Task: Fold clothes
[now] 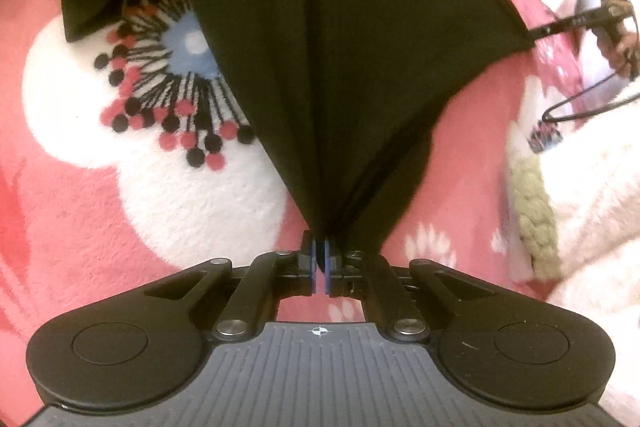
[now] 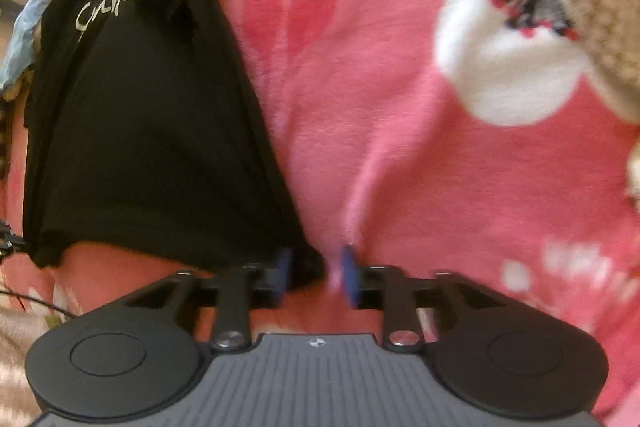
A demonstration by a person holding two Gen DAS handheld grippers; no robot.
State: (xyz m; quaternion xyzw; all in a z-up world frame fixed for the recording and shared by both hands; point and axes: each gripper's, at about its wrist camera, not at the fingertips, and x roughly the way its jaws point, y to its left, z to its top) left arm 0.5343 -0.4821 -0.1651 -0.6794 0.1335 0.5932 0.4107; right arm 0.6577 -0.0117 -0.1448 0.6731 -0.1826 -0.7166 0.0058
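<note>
black garment [image 2: 152, 115], pale cursive lettering "Cnif" (partly hidden by folds)

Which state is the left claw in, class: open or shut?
Shut. In the left wrist view, the left claw has its blue pads pressed together on a corner of the black garment.

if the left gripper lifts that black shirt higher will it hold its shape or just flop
Probably flop: the black knit shirt fans into soft pleats from the shut left gripper and bunches loosely on the pink floral fleece blanket. It likely feels light, and may drag on the fleece.
</note>
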